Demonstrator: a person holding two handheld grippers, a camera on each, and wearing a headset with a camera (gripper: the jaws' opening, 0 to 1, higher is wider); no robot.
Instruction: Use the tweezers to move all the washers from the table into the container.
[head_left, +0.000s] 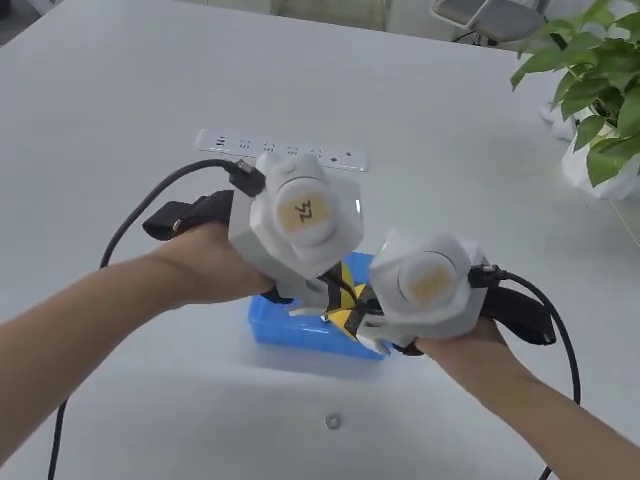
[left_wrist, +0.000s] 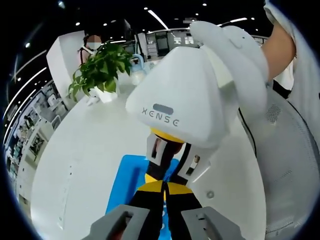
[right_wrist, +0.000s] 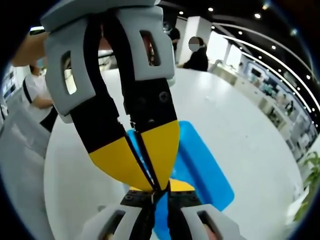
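Nearest, on the person's side of the blue container (head_left: 272, 328): 1 washer (head_left: 333, 421), flat on the white table (head_left: 120, 100), apart from the container's wall. Shows too in the left gripper view, as a small ring just off the container's long side.

Over the container's right half: 2 grippers, 1 in each of 2 hands (head_left: 205, 262), tips meeting at 1 spot. For the left gripper (left_wrist: 165, 197): clenched, with 2 black-and-yellow pads (right_wrist: 160, 145) pressed flat together along their length in the right gripper view, no gap at the tips. Cannot tell whether anything thin sits pinched between them. For the right gripper (right_wrist: 160, 200): 2 jaws set close, a sliver of the container's blue between them low down, tips against or just beside the left gripper's tips. Cannot tell whether fully clenched or holding anything.

Reads XENSE, in grey capitals, on the right gripper's white shell in the left gripper view. Bears 1 small zigzag mark on the orange disc atop the left gripper in the head view.

Trailing off to either side of the container: 2 black cables (head_left: 135, 220), 1 from each gripper.

Beyond the container: 1 white power strip (head_left: 285, 150), flat on the table, markings too small to read. Farther beyond the container, to its right: 1 leafy green plant (head_left: 595, 90) in a white pot.
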